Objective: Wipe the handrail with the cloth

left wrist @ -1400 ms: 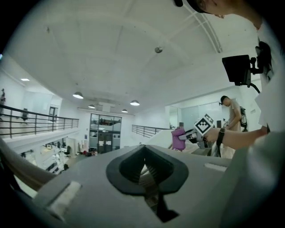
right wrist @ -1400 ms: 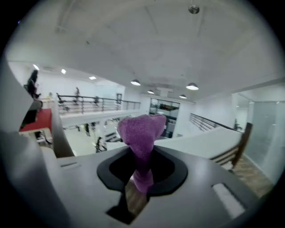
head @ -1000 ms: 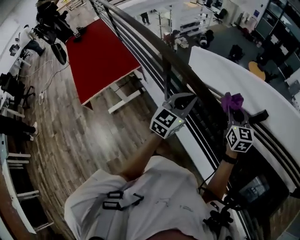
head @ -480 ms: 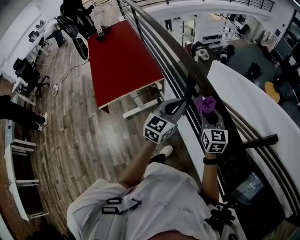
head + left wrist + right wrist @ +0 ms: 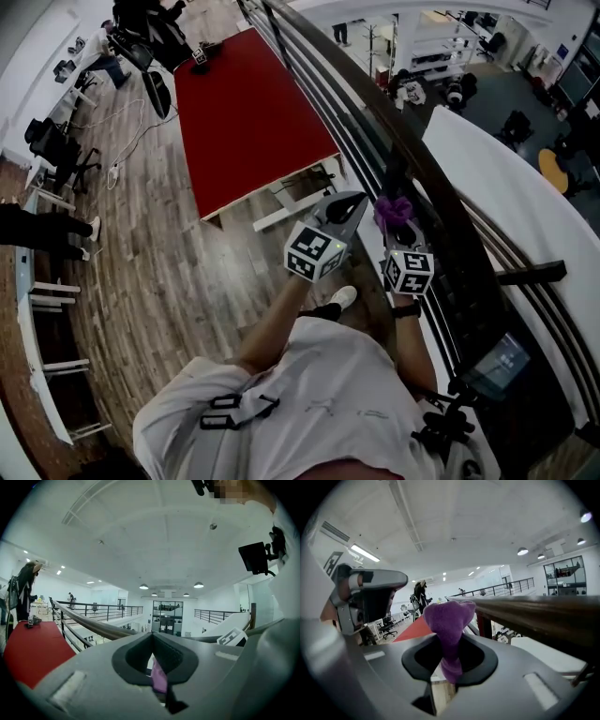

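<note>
The dark wooden handrail (image 5: 427, 178) runs from the top centre down to the lower right in the head view, above black metal bars. My right gripper (image 5: 397, 228) is shut on a bunched purple cloth (image 5: 394, 211), which sits right against the inner side of the rail. In the right gripper view the cloth (image 5: 449, 620) sticks up from the right gripper (image 5: 450, 644), with the handrail (image 5: 534, 611) just to its right. My left gripper (image 5: 352, 202) is shut and hovers just left of the cloth. A sliver of purple shows low between the left gripper (image 5: 153, 641) jaws.
A red table (image 5: 253, 112) stands on the wooden floor (image 5: 141, 244) to the left of the railing. People and office chairs are at the far upper left. Beyond the rail is a drop to a lower floor and a white curved wall (image 5: 506, 187). A small screen (image 5: 502, 361) hangs at the right.
My right gripper and the purple cloth have moved left, from well apart to close beside the left gripper and against the rail. The head view has swung towards the red table.
</note>
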